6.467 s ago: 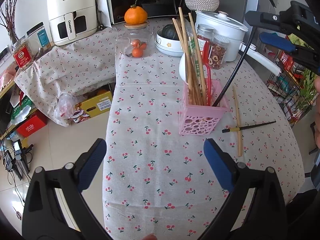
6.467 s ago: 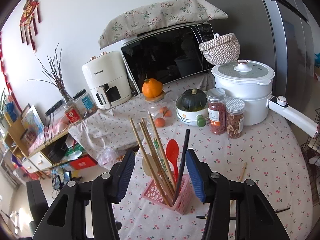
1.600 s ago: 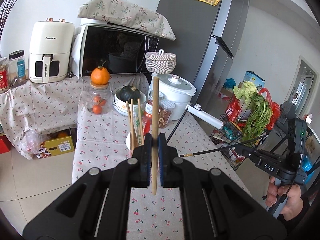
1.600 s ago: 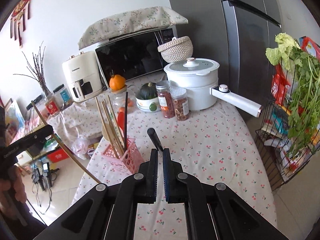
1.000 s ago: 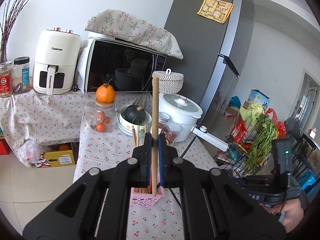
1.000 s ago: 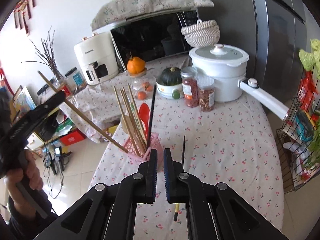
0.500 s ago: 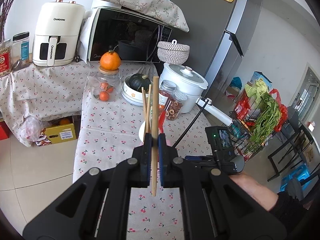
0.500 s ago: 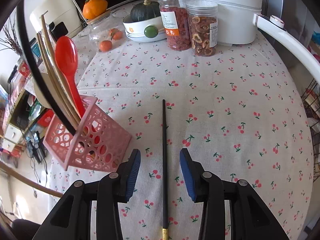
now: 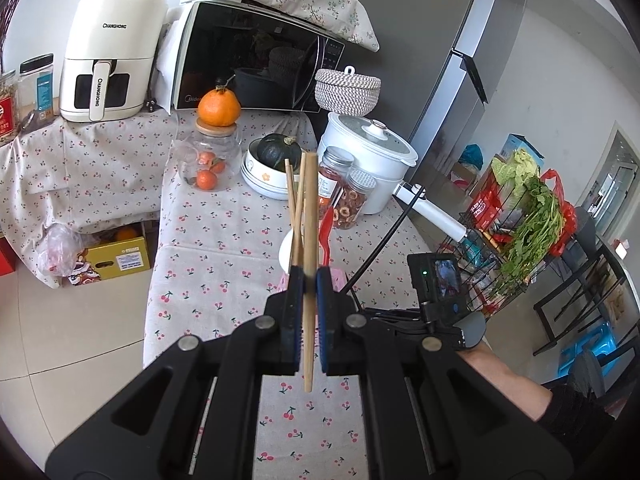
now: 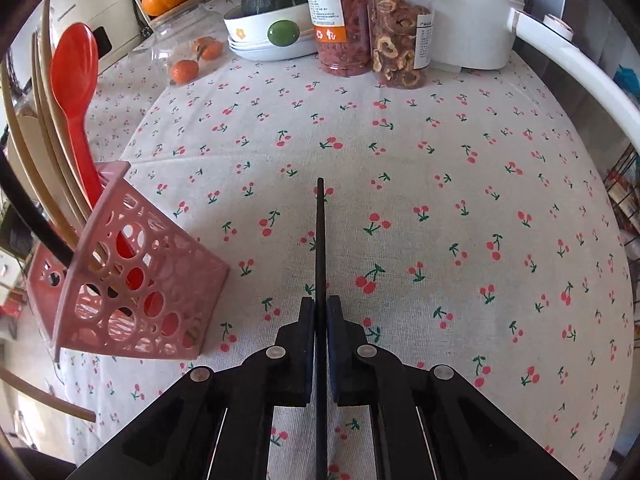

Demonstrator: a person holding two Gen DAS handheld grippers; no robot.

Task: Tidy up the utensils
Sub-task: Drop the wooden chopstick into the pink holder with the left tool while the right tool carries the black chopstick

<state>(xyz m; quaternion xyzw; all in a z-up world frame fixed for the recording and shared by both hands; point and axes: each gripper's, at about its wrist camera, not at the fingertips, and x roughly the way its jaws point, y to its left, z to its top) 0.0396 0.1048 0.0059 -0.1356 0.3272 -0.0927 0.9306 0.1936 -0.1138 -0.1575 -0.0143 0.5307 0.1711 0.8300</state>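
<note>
I see a pink holder (image 10: 132, 280), a red spoon (image 10: 76, 80), a black chopstick (image 10: 320, 240), and red cherries printed on the white counter cloth (image 10: 440, 160).

Pink basket (image 9: 338, 276) mostly hidden behind the left tool (image 9: 309, 280) — only slivers show either side. Black chopstick (image 10: 320, 240) runs out of frame at the bottom edge, its near end unseen. Basket (image 10: 132, 264) base against the counter (image 10: 440, 184) — touching or lifted, cannot tell. Jar labels unreadable.

A chopstick (image 10: 320, 240) lies on the bench (image 10: 460, 168) between the fingers (image 10: 308, 320); the basket (image 10: 132, 280) stands left, jars (image 10: 400, 40) beyond.
</note>
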